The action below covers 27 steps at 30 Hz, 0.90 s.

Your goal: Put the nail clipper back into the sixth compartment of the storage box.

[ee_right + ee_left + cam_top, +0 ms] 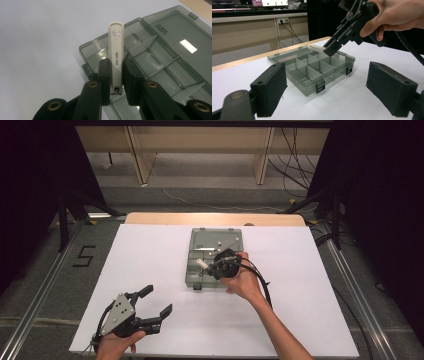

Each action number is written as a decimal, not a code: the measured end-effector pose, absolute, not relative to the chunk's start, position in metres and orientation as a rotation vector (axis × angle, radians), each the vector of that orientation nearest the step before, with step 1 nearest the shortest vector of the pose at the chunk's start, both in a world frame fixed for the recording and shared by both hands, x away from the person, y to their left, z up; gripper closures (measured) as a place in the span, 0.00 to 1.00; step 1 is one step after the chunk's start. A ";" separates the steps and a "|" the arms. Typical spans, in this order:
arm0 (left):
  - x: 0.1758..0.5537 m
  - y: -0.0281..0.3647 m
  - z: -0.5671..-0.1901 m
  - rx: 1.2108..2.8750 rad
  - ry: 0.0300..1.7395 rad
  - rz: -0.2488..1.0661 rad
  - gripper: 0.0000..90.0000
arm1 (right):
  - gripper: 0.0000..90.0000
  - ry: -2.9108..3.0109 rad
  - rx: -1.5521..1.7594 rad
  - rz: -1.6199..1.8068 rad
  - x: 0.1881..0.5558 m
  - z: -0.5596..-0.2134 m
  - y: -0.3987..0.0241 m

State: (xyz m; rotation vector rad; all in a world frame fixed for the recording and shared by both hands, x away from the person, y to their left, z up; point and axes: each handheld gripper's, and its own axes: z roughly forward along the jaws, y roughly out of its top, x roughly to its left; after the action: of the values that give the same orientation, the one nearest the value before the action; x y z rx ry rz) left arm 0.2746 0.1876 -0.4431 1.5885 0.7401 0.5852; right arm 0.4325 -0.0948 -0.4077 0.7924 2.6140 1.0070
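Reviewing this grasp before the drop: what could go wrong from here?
1. The right gripper pinches the nail clipper near one end, so the long free end could swivel or slip.
2. The organizer box has thin dividers; the clipper might bridge one instead of dropping in.
3. The left gripper is open, away from the box, so a nudge could slide it.

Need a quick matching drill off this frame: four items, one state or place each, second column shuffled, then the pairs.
Column 1:
1. nail clipper
2. organizer box
3. left gripper
4. right gripper

Column 2:
A. jaws apart, nothing between them
B. lid open, lying on the white sheet
C. white, clamped between two black jaws
D. shut, held over the box

Pairs: 1-C, 2-B, 3-A, 4-D
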 end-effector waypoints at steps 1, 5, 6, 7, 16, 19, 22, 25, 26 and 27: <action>0.275 0.188 -0.443 1.589 0.740 0.586 0.18 | 0.86 2.612 0.822 1.011 0.434 -0.411 -0.093; 0.275 0.188 -0.443 1.589 0.743 0.585 0.18 | 0.86 2.595 0.825 1.019 0.438 -0.415 -0.092; 0.275 0.188 -0.443 1.590 0.742 0.586 0.18 | 0.86 2.599 0.866 1.013 0.438 -0.415 -0.091; 0.275 0.188 -0.443 1.589 0.741 0.585 0.18 | 0.86 2.613 0.870 1.004 0.440 -0.416 -0.091; 0.274 0.188 -0.443 1.587 0.740 0.587 0.18 | 0.86 2.621 0.912 0.984 0.445 -0.427 -0.087; 0.274 0.189 -0.443 1.583 0.740 0.585 0.18 | 0.86 2.633 0.942 0.979 0.446 -0.429 -0.085; 0.274 0.189 -0.442 1.582 0.741 0.587 0.18 | 0.86 2.625 0.954 0.958 0.448 -0.434 -0.083; 0.274 0.189 -0.443 1.584 0.742 0.587 0.18 | 0.86 2.640 0.955 0.957 0.450 -0.436 -0.084; 0.275 0.188 -0.443 1.581 0.740 0.585 0.18 | 0.86 2.639 0.973 0.953 0.449 -0.437 -0.085; 0.274 0.188 -0.443 1.586 0.743 0.586 0.18 | 0.86 2.645 0.972 0.949 0.449 -0.438 -0.084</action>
State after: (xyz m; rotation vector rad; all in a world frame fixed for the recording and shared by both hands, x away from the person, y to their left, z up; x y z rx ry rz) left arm 0.2745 0.1883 -0.4431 1.5858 0.7433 0.5856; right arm 0.4486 -0.0842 -0.4376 0.9723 2.6452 0.9491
